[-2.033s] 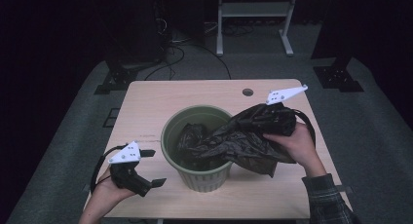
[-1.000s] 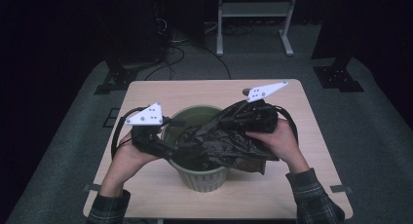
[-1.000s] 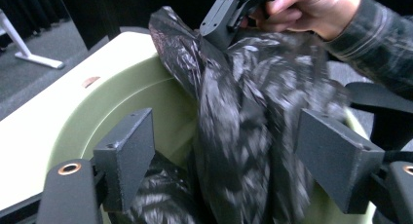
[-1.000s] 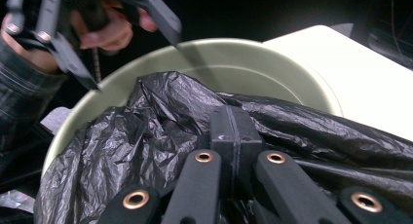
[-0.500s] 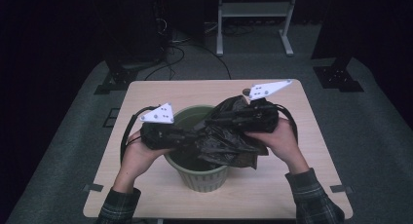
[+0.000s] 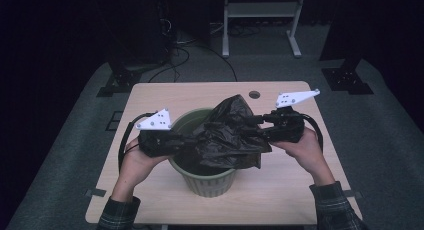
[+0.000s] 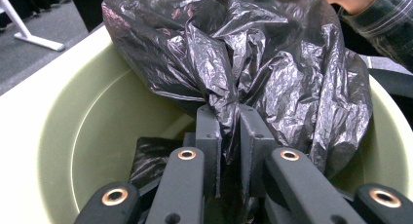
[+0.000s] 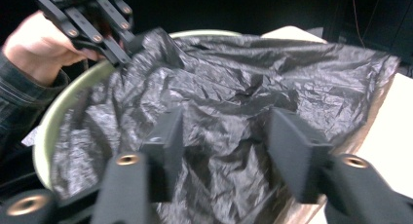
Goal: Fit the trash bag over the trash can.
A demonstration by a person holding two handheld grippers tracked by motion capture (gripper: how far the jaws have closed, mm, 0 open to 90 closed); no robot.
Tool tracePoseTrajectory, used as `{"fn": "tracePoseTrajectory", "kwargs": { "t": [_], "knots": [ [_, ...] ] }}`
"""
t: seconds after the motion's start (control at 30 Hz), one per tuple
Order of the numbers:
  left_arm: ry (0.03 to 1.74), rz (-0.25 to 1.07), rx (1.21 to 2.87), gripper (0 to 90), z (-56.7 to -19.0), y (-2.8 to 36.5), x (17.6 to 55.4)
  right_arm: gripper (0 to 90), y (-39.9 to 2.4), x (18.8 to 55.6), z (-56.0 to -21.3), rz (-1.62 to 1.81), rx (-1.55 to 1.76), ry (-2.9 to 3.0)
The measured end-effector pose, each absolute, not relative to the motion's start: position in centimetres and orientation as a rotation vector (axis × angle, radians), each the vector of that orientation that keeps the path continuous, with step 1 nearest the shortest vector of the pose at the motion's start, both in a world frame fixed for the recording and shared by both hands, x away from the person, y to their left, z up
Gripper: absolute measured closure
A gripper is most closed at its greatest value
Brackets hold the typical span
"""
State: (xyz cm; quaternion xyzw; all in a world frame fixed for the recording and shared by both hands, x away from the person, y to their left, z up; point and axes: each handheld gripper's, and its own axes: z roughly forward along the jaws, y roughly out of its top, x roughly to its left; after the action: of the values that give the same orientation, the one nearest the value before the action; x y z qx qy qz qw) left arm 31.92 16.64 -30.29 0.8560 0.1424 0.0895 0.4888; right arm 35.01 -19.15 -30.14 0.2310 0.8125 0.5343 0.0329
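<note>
A crumpled black plastic bag (image 6: 230, 135) lies across the top of a round green bin (image 6: 210, 185) in the middle of the table. My left gripper (image 6: 187, 140) comes in from the bin's left rim. In the left gripper view its jaws (image 7: 229, 117) are shut on a fold of the bag (image 7: 263, 53) above the bin's inside (image 7: 83, 121). My right gripper (image 6: 255, 125) is at the bag's right side. Its jaws (image 8: 226, 121) have just been opening and stand apart, with the bag (image 8: 234, 73) loose between them.
The bin stands on a light wooden table (image 6: 165, 97) with a small round hole (image 6: 254, 94) near its far edge. Behind the table are a white rack's legs (image 6: 260, 20) and cables on the grey floor.
My left gripper came from the table's front left to the bin and closed on the bag. My right gripper let go of the bag's right side and drew back to the right.
</note>
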Motion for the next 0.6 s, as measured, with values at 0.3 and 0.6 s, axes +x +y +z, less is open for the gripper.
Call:
{"fn": "tracePoseTrajectory", "kwargs": {
  "t": [0.3,0.6],
  "knots": [
    [0.326,0.233,2.104,80.6,-30.3,16.2,31.8,90.0,-18.8,35.1,-30.5,1.631,0.719,2.506],
    [0.329,0.237,2.099,80.5,-30.3,16.4,31.9,63.4,-22.5,34.7,-29.6,1.688,0.804,2.401]
  ]
}}
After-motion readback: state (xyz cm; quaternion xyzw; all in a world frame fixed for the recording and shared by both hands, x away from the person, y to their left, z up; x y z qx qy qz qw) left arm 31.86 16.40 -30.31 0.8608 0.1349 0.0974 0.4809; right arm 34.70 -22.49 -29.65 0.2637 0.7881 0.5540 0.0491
